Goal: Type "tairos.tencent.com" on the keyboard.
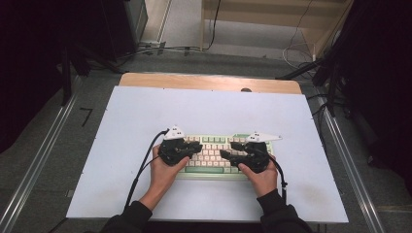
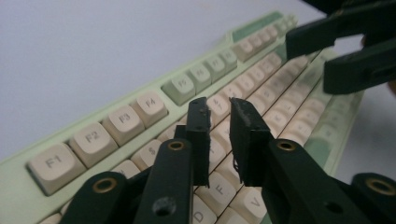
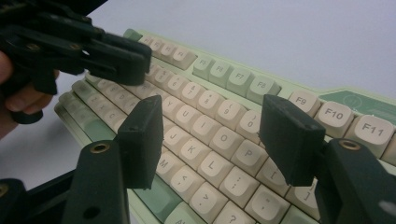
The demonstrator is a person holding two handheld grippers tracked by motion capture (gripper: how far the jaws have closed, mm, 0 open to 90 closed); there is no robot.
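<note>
high view: keyboard [image 1: 214,156] flat on the white desk [image 1: 145,116], near the front edge, a gripper over each end.
high view: left gripper [image 1: 197,146] and right gripper [image 1: 227,150] point inward over the keys; the board looks stiff, a rigid slab of moderate weight, best taken by the pale green end rims, not the keycaps. left gripper view: jaws stand a narrow gap apart, nothing between them, hovering above the number and letter rows near f4 [image 2: 150,105]; caps look smooth and would likely pop off or slip if pinched. right gripper view: jaws well apart, empty, above the letter keys [image 3: 208,140]; the case edge beside f11 [image 3: 372,131] looks a firmer hold.
</note>
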